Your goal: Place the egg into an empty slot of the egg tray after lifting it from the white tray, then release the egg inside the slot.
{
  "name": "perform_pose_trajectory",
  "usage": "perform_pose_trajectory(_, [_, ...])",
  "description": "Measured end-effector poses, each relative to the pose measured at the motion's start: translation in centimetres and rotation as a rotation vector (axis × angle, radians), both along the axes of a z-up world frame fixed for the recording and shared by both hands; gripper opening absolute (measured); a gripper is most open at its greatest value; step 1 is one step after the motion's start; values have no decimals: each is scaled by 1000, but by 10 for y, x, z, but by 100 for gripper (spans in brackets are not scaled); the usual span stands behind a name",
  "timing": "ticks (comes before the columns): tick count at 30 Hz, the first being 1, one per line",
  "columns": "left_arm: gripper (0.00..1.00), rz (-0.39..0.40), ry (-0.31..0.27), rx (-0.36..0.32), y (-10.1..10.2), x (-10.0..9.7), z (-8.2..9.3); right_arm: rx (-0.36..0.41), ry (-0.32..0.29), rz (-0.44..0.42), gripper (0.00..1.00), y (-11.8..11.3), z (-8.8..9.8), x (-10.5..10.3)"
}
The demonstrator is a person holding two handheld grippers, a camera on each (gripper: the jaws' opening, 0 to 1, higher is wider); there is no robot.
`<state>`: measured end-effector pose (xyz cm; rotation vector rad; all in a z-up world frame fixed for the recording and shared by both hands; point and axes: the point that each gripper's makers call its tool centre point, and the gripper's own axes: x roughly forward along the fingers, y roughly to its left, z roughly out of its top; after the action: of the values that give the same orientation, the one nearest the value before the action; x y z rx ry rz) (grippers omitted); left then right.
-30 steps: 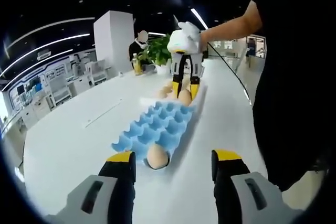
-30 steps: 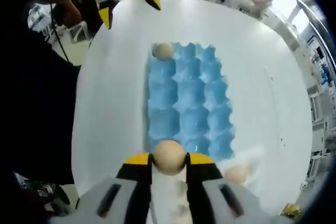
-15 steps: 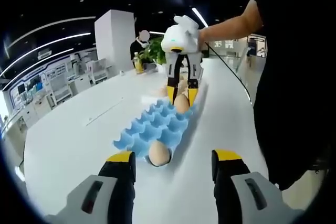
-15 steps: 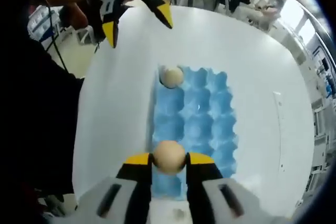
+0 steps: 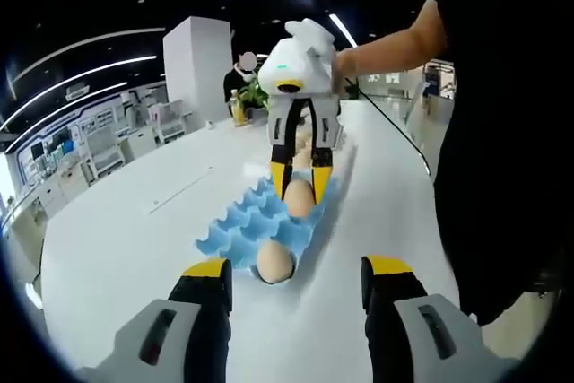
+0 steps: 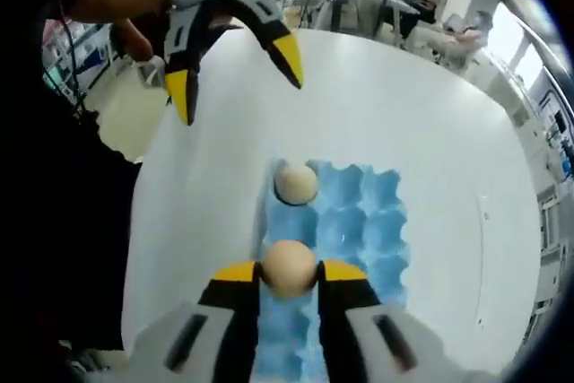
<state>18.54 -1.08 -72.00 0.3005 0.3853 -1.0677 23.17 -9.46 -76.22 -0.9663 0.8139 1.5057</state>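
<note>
the egg tray [image 6: 359, 221] looks like soft blue moulded pulp, matt and a bit rough. on it, each egg [image 6: 288, 268] has a smooth, dull tan shell. under it, the white table [image 6: 395, 105] is smooth and slightly shiny

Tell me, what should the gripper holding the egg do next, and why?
Probably lower a little. The right gripper holds its egg above the blue egg tray, over an empty slot next to the egg already seated. Then it can open.
</note>
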Motion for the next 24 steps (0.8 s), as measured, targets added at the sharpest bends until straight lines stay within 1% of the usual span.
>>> perform_pose_trajectory(10, [59, 4, 3, -1, 2, 0, 0, 4, 24, 14, 24, 18, -10, -1])
perform_pose_trajectory(14, [58, 6, 3, -4, 3, 1, 0, -1, 33, 21, 24, 21, -15, -3])
perform_pose_trajectory(16, [58, 7, 4, -5, 3, 1, 0, 0, 25, 25, 24, 23, -17, -2])
perform_pose_trajectory(24, [58, 10, 7, -2, 5, 1, -1, -23, 31, 31, 24, 26, -26, 0])
